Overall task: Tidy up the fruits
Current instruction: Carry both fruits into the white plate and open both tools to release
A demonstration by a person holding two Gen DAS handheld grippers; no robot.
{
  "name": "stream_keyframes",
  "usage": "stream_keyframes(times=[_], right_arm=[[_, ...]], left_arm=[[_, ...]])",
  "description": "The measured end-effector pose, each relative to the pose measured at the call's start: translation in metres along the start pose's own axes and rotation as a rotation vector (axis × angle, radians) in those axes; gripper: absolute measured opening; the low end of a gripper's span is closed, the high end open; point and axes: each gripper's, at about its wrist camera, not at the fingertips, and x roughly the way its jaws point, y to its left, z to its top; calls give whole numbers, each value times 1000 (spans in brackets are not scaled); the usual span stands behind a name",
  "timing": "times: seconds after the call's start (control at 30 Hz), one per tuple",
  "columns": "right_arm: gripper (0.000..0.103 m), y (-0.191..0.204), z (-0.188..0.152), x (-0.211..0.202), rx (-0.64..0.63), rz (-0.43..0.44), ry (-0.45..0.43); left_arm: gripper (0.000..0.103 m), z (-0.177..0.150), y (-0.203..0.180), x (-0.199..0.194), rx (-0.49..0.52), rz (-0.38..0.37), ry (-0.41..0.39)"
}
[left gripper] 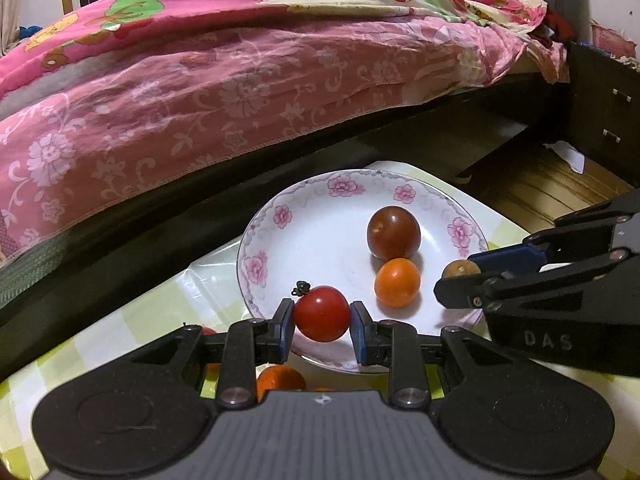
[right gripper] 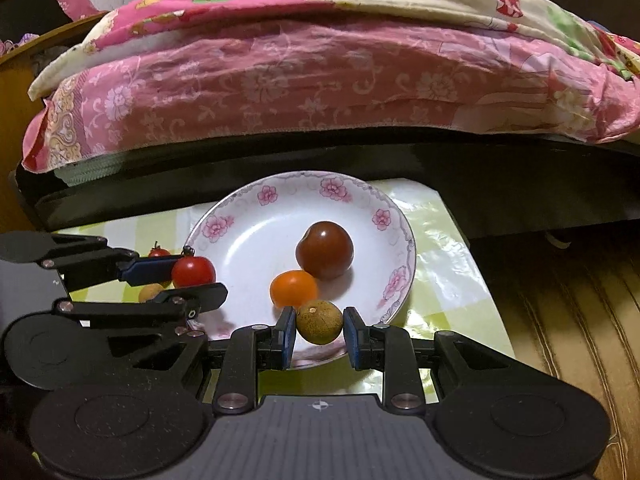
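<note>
A white flowered plate (left gripper: 316, 236) (right gripper: 256, 236) sits on a green-checked table and holds a dark red tomato (left gripper: 394, 233) (right gripper: 325, 255) and an orange tomato (left gripper: 397, 282) (right gripper: 293, 289). My left gripper (left gripper: 322, 322) is shut on a red cherry tomato (left gripper: 322, 313) (right gripper: 193, 271) over the plate's near rim. My right gripper (right gripper: 319, 328) is shut on a brown longan (right gripper: 319, 322) (left gripper: 461, 269) over the plate's near edge, beside the orange tomato.
More fruit lies on the table off the plate: an orange one (left gripper: 280, 378) under my left gripper, a small red tomato (right gripper: 159, 251) and a yellowish fruit (right gripper: 150, 293). A bed with a pink quilt (left gripper: 240, 80) stands close behind the table. Wooden floor (right gripper: 560, 320) lies to the right.
</note>
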Motion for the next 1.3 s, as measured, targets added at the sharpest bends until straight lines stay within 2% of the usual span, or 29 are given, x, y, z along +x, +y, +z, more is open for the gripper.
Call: stream_keyframes(times=[0.37,1.3], right_arm=[[22,2,-1,17,-22,-4,8],[22,-3,8,28,-4,-7,-6]], left_arm=[[37,0,0,12,3,-5,7],[37,3,1,21,12,1,15]])
